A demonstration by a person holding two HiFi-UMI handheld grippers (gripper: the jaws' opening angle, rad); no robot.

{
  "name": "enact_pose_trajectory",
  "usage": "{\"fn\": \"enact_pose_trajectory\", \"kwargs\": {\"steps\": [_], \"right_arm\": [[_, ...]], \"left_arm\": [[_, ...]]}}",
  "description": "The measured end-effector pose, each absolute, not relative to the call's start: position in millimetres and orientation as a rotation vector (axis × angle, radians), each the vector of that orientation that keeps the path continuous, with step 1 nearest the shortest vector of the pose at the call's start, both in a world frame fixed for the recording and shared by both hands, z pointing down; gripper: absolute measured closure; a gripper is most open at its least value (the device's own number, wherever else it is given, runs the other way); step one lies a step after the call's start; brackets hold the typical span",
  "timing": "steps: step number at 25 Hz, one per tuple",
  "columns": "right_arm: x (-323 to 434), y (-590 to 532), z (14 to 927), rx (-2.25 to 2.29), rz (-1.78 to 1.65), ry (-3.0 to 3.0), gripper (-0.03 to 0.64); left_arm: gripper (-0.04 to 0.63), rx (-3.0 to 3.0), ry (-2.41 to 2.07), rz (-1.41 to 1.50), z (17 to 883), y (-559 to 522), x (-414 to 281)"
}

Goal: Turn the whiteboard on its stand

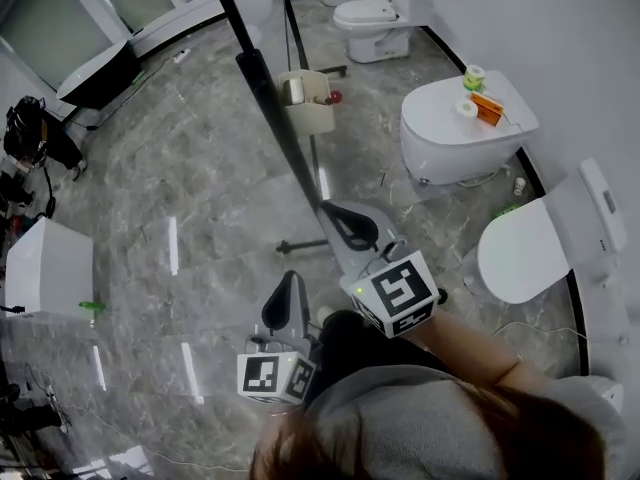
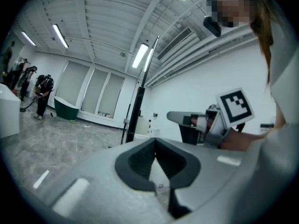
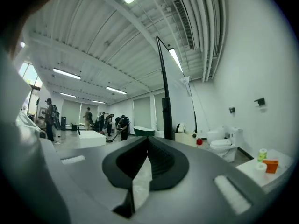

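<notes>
**Whiteboard stood edge-on, both jaws shut and empty**

Whiteboard (image 1: 262, 73) stood on the grey marble floor (image 1: 190, 188) and appeared in the head view as a thin dark line, seen edge-on from above, running from the top of the frame down towards the person. A beige tray (image 1: 305, 103) hung on its stand partway along that edge, with a small red ball (image 1: 335, 96) just beside the tray.

The right gripper (image 1: 340, 218) lay level at the near end of the whiteboard's edge, pointing along it. Its jaws were closed tip to tip with nothing between them. Whether the tips touched the frame could not be told. From the right gripper view the board rose straight ahead as a tall black upright with its white face on the right.

The left gripper (image 1: 288, 298) sat further back from the whiteboard, on the person's left of the edge line and apart from it. Its jaws were also pressed together at the tips and held nothing.

On the far side of the whiteboard, against the white wall, stood a toilet (image 1: 375, 18). Nearer along that wall, an orange box (image 1: 488, 108) rested on a white fixture. Well beyond the whiteboard, in the right gripper view, a dark green bathtub (image 3: 144, 131) and several people (image 3: 117, 125) were visible.
</notes>
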State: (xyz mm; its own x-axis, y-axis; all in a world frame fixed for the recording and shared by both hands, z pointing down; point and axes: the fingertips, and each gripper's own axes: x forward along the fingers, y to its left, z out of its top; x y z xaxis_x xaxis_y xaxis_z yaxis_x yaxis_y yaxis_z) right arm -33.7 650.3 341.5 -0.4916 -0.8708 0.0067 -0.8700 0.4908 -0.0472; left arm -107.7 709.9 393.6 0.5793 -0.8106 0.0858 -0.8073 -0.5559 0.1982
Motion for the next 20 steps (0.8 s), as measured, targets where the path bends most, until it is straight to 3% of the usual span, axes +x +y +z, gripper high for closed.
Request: {"fn": "enact_pose_trajectory", "kwargs": {"steps": [20], "right_arm": [[-47,728,356,-1.435,-0.088,2.796,0.614]], "left_arm": [[0.595,2.694,-1.249,0.001,380,735,-96]]}}
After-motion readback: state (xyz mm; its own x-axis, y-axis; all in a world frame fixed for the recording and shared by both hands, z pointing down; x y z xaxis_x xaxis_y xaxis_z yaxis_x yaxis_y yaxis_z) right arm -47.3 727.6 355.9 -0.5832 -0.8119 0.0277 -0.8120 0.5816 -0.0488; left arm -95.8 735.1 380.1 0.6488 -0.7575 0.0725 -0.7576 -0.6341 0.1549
